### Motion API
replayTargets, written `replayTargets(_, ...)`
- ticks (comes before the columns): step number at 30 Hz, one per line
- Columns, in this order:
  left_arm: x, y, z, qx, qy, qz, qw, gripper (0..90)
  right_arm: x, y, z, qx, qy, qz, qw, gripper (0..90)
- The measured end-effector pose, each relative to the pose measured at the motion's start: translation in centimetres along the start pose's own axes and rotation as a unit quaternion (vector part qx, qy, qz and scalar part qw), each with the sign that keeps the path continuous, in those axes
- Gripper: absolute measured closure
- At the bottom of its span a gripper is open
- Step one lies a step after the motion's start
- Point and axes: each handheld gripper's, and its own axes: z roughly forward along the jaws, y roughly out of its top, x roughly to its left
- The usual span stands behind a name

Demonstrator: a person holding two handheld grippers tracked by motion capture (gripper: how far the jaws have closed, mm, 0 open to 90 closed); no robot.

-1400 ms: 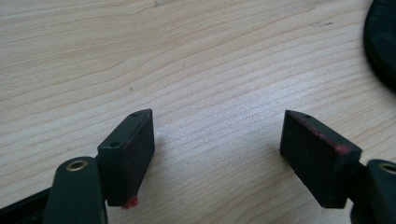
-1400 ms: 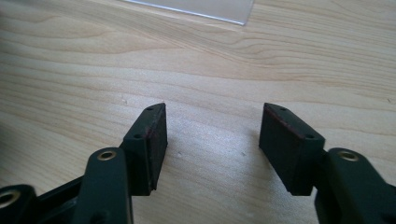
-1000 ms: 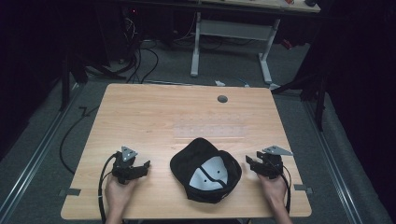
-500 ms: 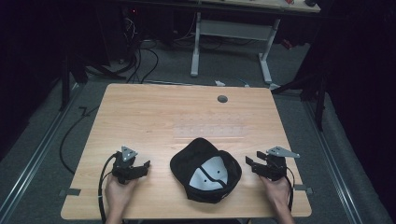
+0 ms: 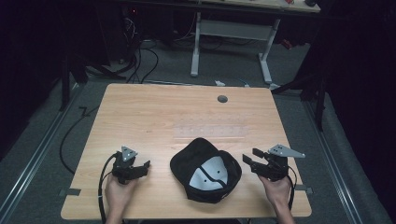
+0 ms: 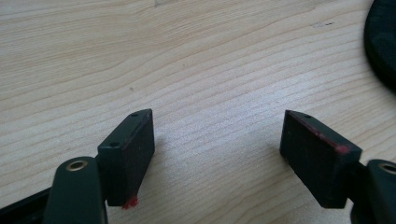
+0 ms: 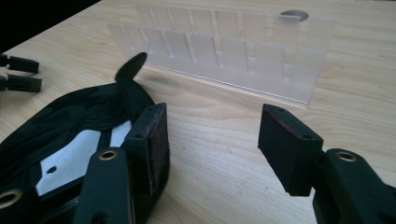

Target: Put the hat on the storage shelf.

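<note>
The right tool sits a little higher above the pale wooden desk than it did a second ago, lifted off the surface just to the right of the black baseball cap with the white lining — its jaws have just been closing slightly after widening, with nothing between them. That reads as the start of an approach: the right hand is coming off rest and lining up on the cap's near edge, while nothing has been grasped yet

In the right gripper view the right tool stands spread wide, bare wood showing between the two black pads; the left-hand pad is just beside the cap, in front of its rim, and I cannot tell whether it touches the fabric. Beyond it stands a clear plastic slotted rack

The left tool has kept its place on the other side of the cap, held in the left hand. In the left gripper view the left tool is also spread wide and empty, only desk grain between its pads, the cap's dark edge off at the upper right

The cap lies upside down on the near middle of the desk, between the two tools, lining upward — untouched as far as the high view shows
</note>
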Motion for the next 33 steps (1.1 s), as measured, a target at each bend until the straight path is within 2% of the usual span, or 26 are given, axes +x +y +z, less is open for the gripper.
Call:
replayTargets(17, 0.0, 0.0, 0.0, 0.0, 0.0, 0.0, 1.0, 26.4, 2.7, 1.9, 1.6, 0.015, 0.04, -0.044, 0.9981, 42.7)
replayTargets(20, 0.0, 0.0, 0.0, 0.0, 0.0, 0.0, 1.0, 26.3, 3.0, 2.1, 2.1, 0.022, 0.042, -0.054, 0.9974, 42.7)
replayTargets(33, 0.0, 0.0, 0.0, 0.0, 0.0, 0.0, 1.0, 26.3, 3.6, 2.5, 4.2, 0.045, 0.053, -0.063, 0.9956, 41.3)
